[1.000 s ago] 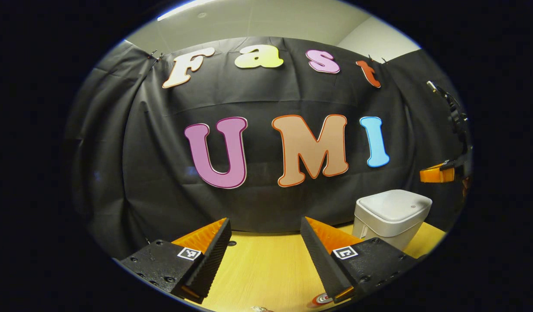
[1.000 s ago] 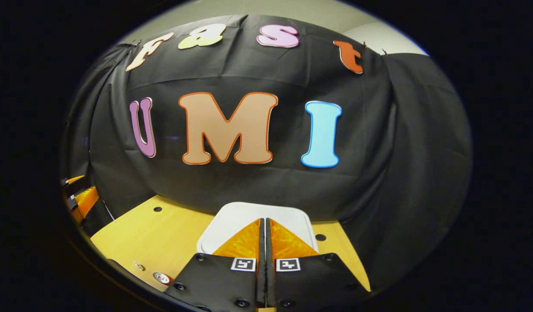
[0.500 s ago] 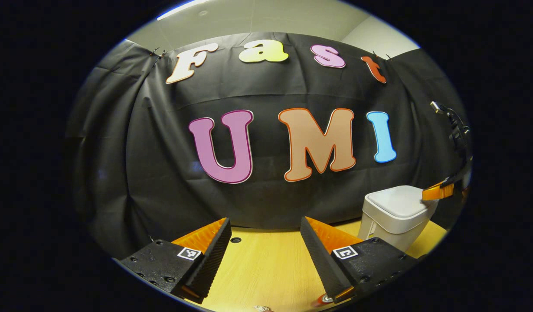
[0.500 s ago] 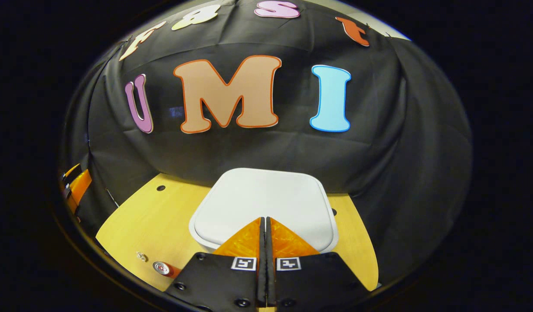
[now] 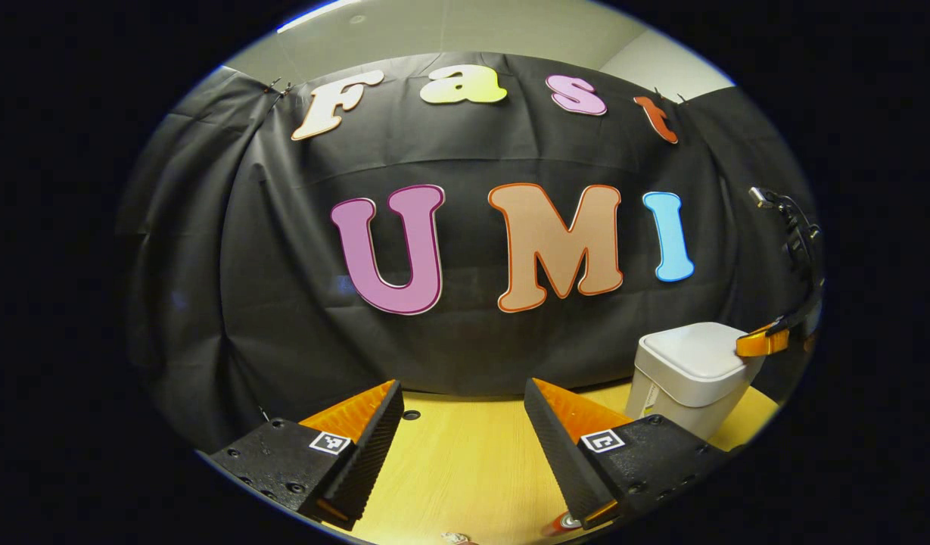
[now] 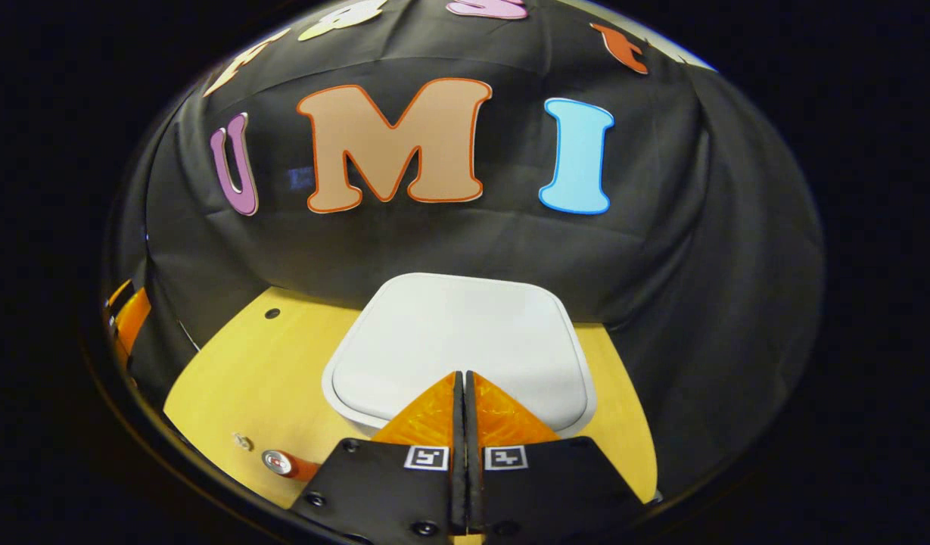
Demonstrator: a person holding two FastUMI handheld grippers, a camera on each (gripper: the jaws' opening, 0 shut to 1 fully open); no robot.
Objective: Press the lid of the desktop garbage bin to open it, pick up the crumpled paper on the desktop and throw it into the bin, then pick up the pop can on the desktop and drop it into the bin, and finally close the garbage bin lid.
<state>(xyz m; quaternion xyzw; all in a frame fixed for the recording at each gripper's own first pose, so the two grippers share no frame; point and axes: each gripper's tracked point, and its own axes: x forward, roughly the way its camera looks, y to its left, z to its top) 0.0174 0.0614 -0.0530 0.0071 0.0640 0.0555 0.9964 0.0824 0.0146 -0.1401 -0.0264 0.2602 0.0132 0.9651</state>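
1. The right gripper [image 6: 465, 375] has its two fingers pressed together with nothing between them, tips down on the near edge of the bin lid [image 6: 457, 341]. The risk I see: a push this close to the rim could slide off the front lip, or tip or shove the light bin [image 5: 688, 375] back toward the cloth wall instead of tripping the latch. A straight downward press, a little further in, looks safer.
2. Just left of and below this gripper, the pop can [image 6: 283, 462] lies on its side on the counter [image 6: 237, 378]. A bin that skids, or a lid that springs up hard, might knock it rolling.
3. Beyond the can, further left, lies a small pale scrap [image 6: 243, 441], probably the crumpled paper, too small to be sure.
4. The left gripper [image 5: 465, 409] hangs wide open and empty above the counter, the bin well off to its right. The can's rim peeks beside its right finger, so a careless drop could nudge it.
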